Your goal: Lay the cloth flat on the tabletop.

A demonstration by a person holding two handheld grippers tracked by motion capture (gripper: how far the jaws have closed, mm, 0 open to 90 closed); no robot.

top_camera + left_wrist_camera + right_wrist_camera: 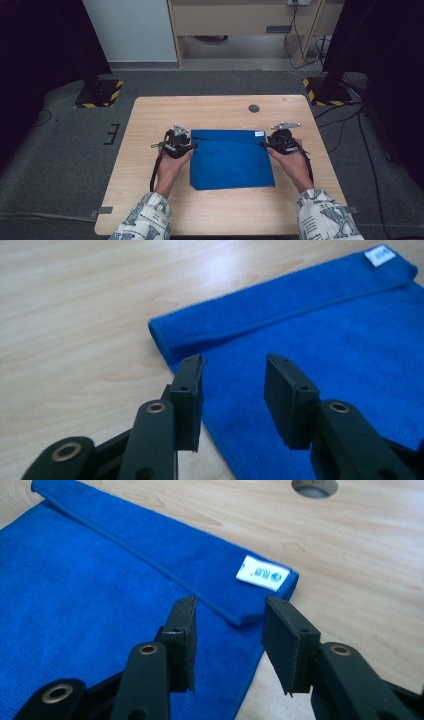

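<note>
A blue cloth (231,159) lies flat in the middle of the wooden table (150,115), its far edge folded over into a narrow band with a white label (259,133) at the right end. My left gripper (189,145) hovers at the cloth's far left corner, jaws open over the cloth's left edge (170,352), nothing between the fingers (190,390). My right gripper (266,144) hovers at the far right corner, jaws open just short of the folded band (200,565) and its label (262,573).
A round hole (254,108) sits in the tabletop beyond the cloth. Bare wood surrounds the cloth on all sides. Two stands with yellow-black striped bases (100,93) (327,91) flank the table's far corners on the grey floor.
</note>
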